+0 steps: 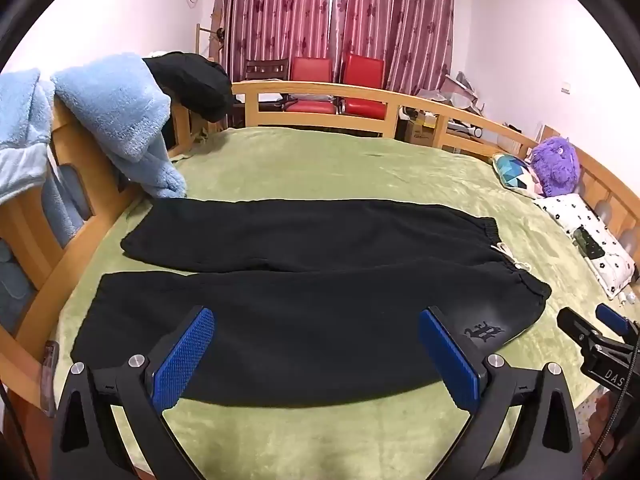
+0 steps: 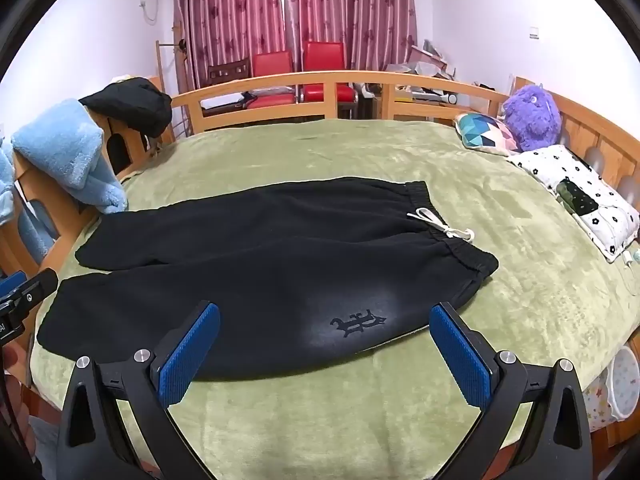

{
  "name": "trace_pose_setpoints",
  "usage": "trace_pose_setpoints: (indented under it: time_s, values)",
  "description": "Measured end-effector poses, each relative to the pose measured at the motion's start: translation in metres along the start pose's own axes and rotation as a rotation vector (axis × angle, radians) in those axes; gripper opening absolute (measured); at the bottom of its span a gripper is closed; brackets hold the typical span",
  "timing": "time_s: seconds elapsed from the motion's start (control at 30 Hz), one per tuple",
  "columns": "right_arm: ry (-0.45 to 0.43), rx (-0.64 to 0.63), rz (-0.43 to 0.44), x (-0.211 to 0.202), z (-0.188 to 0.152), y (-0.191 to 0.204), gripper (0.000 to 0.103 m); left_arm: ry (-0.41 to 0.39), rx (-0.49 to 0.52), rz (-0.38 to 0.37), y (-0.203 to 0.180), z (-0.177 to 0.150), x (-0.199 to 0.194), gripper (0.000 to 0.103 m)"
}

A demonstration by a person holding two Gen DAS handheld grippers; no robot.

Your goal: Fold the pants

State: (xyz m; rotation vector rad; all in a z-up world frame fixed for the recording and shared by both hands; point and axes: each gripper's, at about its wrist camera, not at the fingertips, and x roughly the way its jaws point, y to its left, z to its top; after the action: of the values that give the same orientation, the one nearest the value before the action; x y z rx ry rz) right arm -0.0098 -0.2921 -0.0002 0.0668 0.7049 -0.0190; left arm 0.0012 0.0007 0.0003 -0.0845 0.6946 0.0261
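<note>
Black pants (image 1: 304, 292) lie flat on the green bedspread (image 1: 340, 160), legs to the left, waistband with a white drawstring (image 1: 510, 258) to the right. They also show in the right wrist view (image 2: 256, 264), with the drawstring (image 2: 444, 226) and a dark logo (image 2: 356, 324) on the near leg. My left gripper (image 1: 316, 320) is open and empty, hovering above the near leg. My right gripper (image 2: 324, 316) is open and empty, above the near hip by the logo. The right gripper's tip shows in the left wrist view (image 1: 592, 328); the left gripper's tip shows in the right wrist view (image 2: 28, 288).
A wooden bed rail (image 1: 360, 96) rings the bed. Blue fleece (image 1: 116, 120) and a black garment (image 1: 196, 84) hang over the left rail. A purple plush (image 2: 528, 116), a patterned cushion (image 2: 484, 130) and a flowered pillow (image 2: 576, 196) lie at the right. Red chairs (image 2: 296, 76) stand behind.
</note>
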Motion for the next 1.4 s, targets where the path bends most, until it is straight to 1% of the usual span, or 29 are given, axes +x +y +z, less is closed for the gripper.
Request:
trace_pose_setpoints:
  time_s: [0.1,0.17,0.33,0.37,0.53,0.6,0.67,1.13,1.4]
  values:
    - [-0.002,-0.002,-0.004,0.0,-0.001,0.0,0.103,0.001,-0.005,0.003,-0.001,0.003,0.002,0.103]
    - [0.0,-0.004,-0.006,0.0,-0.001,0.0,0.103,-0.008,-0.011,-0.007,0.006,0.002,0.001,0.103]
    - [0.01,-0.005,-0.008,0.003,0.001,-0.004,0.103,-0.013,-0.002,0.001,-0.002,0.0,0.003,0.103]
    - [0.001,-0.007,-0.011,0.001,-0.003,-0.003,0.103,-0.013,-0.002,0.003,-0.001,0.001,0.004,0.103]
    - [-0.005,-0.001,-0.007,0.001,-0.002,-0.01,0.103,-0.019,0.0,0.004,-0.002,-0.002,0.002,0.103]
    - [0.0,-0.007,-0.018,0.005,-0.003,0.0,0.103,-0.02,0.0,0.005,-0.002,-0.003,0.002,0.103]
    - [-0.004,-0.002,-0.016,0.002,-0.003,-0.004,0.103,-0.02,-0.001,0.007,-0.001,-0.003,0.001,0.103]
    - [-0.014,-0.002,-0.004,-0.005,0.0,-0.001,0.103,-0.028,-0.004,0.006,0.001,0.0,-0.003,0.103]
    - [-0.016,-0.004,-0.012,-0.008,0.001,0.0,0.103,-0.03,-0.011,0.011,0.003,0.001,-0.007,0.103]
